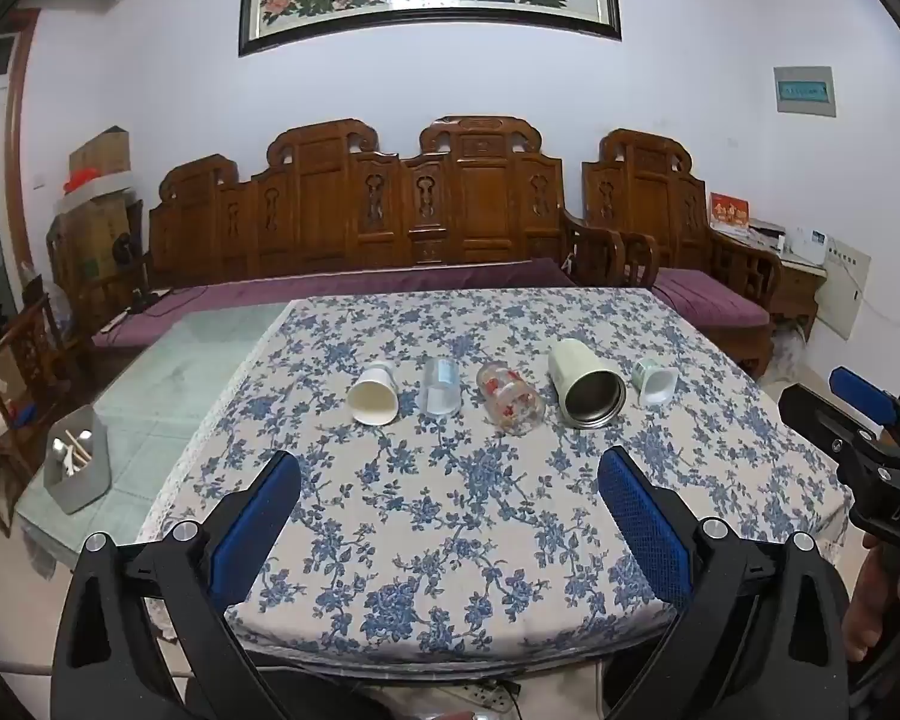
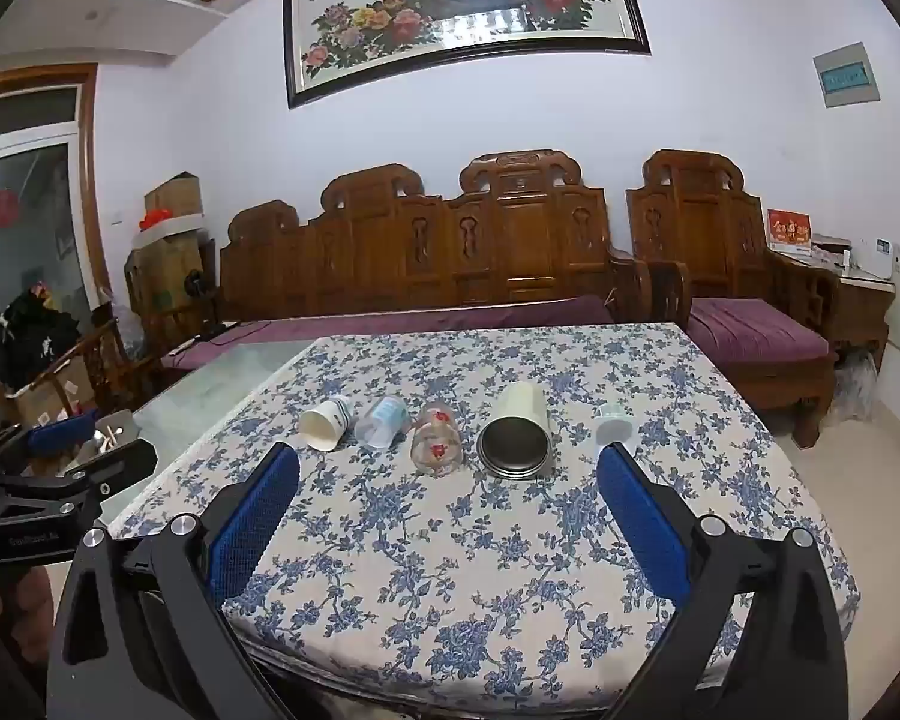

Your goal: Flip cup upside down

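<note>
Listing 5 cups lying on their sides in a row on the tabletop (image 1: 450,540), mouths toward us: white paper cup (image 1: 373,394), clear plastic cup (image 1: 440,387), flower-printed glass (image 1: 509,399), cream steel-lined tumbler (image 1: 585,391), small pale green cup (image 1: 655,382). We hold the left claw (image 1: 450,531) and right claw (image 2: 449,531) spread wide, both released, hovering near the front edge, well apart from the cups. A grey utensil holder (image 1: 77,468) stands at left.

The black left gripper with blue mesh-padded fingers (image 1: 450,501) and the matching black right gripper with blue pads (image 2: 449,495) both hover level with jaws spread wide, side by side, gripping nothing.
</note>
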### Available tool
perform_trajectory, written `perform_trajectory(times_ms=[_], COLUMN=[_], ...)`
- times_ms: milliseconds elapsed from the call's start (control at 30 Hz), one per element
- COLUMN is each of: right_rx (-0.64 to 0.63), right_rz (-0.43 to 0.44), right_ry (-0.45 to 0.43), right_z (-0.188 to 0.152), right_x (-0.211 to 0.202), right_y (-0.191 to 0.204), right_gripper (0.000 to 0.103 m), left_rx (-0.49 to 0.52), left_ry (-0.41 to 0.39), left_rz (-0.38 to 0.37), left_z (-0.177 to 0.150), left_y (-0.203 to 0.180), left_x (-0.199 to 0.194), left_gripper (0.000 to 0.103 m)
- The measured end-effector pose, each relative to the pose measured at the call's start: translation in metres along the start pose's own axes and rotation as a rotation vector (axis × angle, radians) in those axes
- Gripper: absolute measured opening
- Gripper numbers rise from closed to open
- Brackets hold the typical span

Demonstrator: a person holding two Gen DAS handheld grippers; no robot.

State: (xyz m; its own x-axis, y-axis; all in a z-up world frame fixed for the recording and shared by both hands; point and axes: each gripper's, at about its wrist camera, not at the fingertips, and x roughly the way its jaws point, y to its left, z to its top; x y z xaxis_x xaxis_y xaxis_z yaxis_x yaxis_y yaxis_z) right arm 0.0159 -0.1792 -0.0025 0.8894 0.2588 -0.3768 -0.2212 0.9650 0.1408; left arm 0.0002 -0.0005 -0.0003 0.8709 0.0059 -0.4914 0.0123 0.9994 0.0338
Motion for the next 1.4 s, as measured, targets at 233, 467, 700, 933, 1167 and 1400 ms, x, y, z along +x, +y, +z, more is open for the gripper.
perform_trajectory(times_ms=[233, 467, 700, 933, 1167, 1400], right_rx=[-0.009, -0.011, -0.008, -0.009, -0.011, -0.010], right_rz=[-0.004, -0.002, -0.002, 0.000, 0.003, 0.005], right_ry=[0.004, 0.004, 0.006, -0.001, -0.008, -0.012], right_z=[0.001, 0.001, 0.000, 0.000, 0.005, 0.006], right_x=[0.001, -0.001, 0.000, -0.002, -0.005, -0.008], right_y=[0.001, 0.002, 0.001, -0.001, 0.003, 0.004], right_gripper=[0.100, 0.100, 0.100, 0.100, 0.100, 0.100], left_rx=[-0.002, -0.010, -0.013, -0.013, -0.019, -0.017], left_ry=[0.000, -0.007, -0.009, -0.015, -0.030, -0.039], left_rz=[-0.003, -0.006, -0.007, -0.013, -0.012, -0.012], left_z=[0.000, -0.003, -0.001, 0.007, 0.008, 0.007], left_y=[0.000, -0.001, -0.003, -0.001, 0.000, -0.001], left_x=[-0.001, -0.001, -0.003, -0.009, -0.014, -0.015], left_gripper=[0.096, 0.096, 0.096, 0.096, 0.096, 0.096])
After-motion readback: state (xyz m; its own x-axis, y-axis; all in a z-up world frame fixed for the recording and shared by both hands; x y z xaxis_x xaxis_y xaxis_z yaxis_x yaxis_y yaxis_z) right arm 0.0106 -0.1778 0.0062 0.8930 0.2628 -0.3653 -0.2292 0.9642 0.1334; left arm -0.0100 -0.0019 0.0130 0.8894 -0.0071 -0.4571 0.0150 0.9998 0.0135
